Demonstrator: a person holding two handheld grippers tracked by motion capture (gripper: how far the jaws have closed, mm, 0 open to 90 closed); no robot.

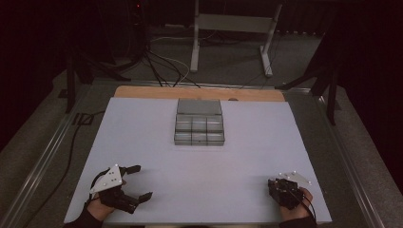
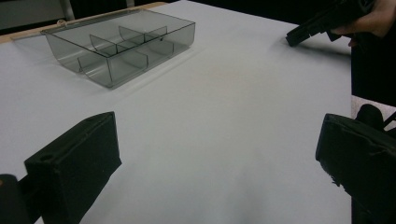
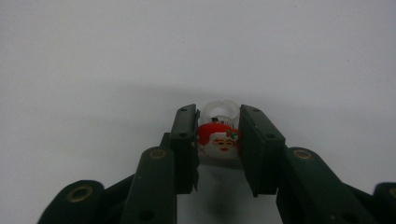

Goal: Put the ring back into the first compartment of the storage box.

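- Pale lilac-white sheet covers my bench [image 1: 157, 142]; a strip of bare wood shows along its far edge.
- My right gripper [image 3: 217, 140] sits by the near right corner of the bench, in my right hand [image 1: 295, 209].
- Its jaws are nearly together and press from both sides on a small Santa-face ring [image 3: 219, 135]: a red hat and a painted face on a clear plastic band.
- I cannot tell whether the ring rests on the sheet or is lifted just off it; in the right gripper view its shadow lies right beneath it.
- My left gripper [image 1: 134, 183] lies near the near left corner, held in my left hand [image 1: 97, 206].
- Its jaws stand wide apart with nothing between them, just bare sheet in the left gripper view.
- Smoky clear plastic compartment box [image 1: 199, 128] stands toward the far edge, about midway between the left and right edges, well apart from both grippers.
- Its lid is open and lies back toward the far edge; the divided compartments look empty from the left gripper view.
- Cables [image 1: 161, 66] trail across the floor beyond the bench.
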